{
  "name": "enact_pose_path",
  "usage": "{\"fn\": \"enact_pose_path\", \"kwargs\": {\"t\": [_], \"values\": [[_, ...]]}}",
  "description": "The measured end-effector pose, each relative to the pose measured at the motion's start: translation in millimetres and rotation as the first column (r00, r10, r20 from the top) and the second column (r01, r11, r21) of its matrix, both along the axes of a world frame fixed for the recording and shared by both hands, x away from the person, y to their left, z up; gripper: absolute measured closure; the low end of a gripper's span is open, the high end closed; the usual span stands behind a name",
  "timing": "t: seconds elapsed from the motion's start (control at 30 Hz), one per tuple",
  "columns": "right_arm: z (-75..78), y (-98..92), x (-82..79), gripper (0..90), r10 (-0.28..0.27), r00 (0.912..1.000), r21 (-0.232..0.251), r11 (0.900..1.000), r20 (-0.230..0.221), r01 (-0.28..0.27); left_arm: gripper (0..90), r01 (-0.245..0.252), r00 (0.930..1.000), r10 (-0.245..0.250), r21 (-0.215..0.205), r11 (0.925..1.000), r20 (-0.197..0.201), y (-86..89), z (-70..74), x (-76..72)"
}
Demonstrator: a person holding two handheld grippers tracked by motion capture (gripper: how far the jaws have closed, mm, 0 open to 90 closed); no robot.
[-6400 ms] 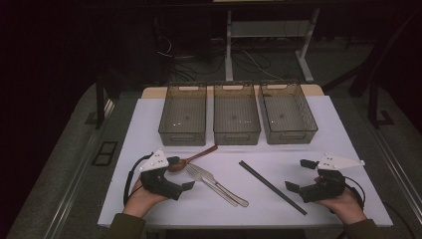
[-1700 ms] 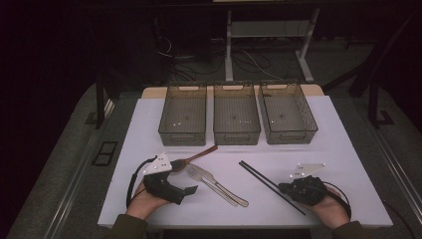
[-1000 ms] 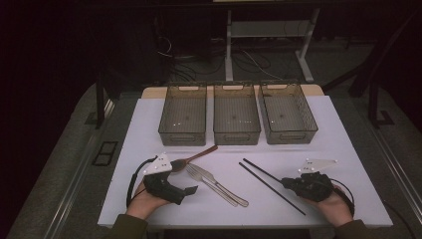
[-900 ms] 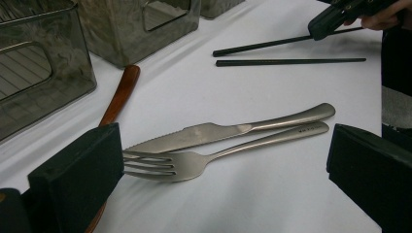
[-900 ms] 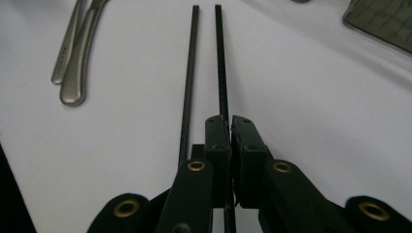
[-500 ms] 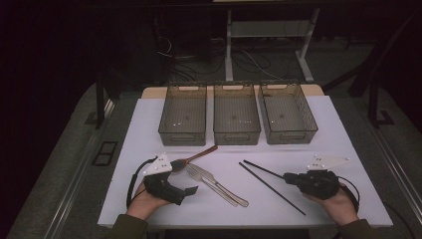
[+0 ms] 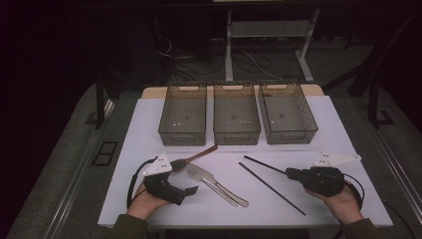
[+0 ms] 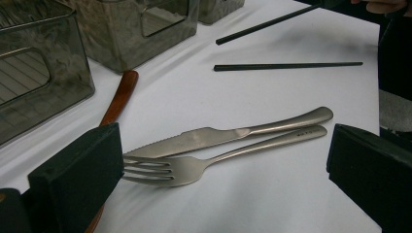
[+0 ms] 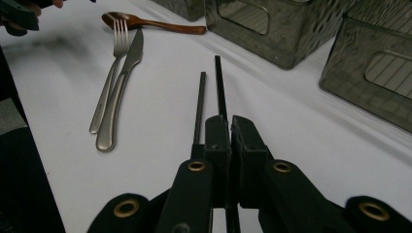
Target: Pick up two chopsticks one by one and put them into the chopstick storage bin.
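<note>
The right tongs (image 7: 290,173), lower right, are clamped on one chopstick (image 7: 263,165); the second chopstick (image 7: 271,188) lies just beside it on the tabletop (image 7: 343,139). The left tongs (image 7: 191,190) stand apart, lower left, near fork (image 7: 209,182), knife (image 7: 221,185) and spoon (image 7: 191,156). Three bins (image 7: 236,119) line the far edge.

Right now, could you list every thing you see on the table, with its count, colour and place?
bins: 3, smoky clear, row at far side of the mat
spoon: 1, brown wooden, front of left bin
fork: 1, silver, mat centre
knife: 1, silver, touching fork
chopsticks: 2, black, right of centre; one held
mat: 1, white, on table
left gripper: 1, black, open
right gripper: 1, black, shut on one chopstick
</note>
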State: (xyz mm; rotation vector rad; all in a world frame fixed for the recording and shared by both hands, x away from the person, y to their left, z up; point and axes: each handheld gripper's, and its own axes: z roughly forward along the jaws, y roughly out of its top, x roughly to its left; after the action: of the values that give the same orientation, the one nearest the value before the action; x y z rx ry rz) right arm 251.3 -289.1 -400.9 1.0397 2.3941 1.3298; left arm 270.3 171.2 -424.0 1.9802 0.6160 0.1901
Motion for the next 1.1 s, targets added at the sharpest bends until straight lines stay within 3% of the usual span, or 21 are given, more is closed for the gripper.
{"fn": "enact_pose_path", "kwargs": {"t": [0.27,1.1], "values": [[7.2,-3.3,1.0,85.1,0.004,1.0000,0.044,0.999,0.009,-0.004,0.0,-0.003,1.0000,0.003,-0.013,0.9999,0.001,1.1,-1.4,0.0],[27.4,13.0,34.4,85.1,0.014,0.9974,0.076,0.997,0.071,-0.019,0.0,0.002,1.0000,-0.002,-0.013,0.9999,0.000,-1.4,-2.1,0.2]]}}
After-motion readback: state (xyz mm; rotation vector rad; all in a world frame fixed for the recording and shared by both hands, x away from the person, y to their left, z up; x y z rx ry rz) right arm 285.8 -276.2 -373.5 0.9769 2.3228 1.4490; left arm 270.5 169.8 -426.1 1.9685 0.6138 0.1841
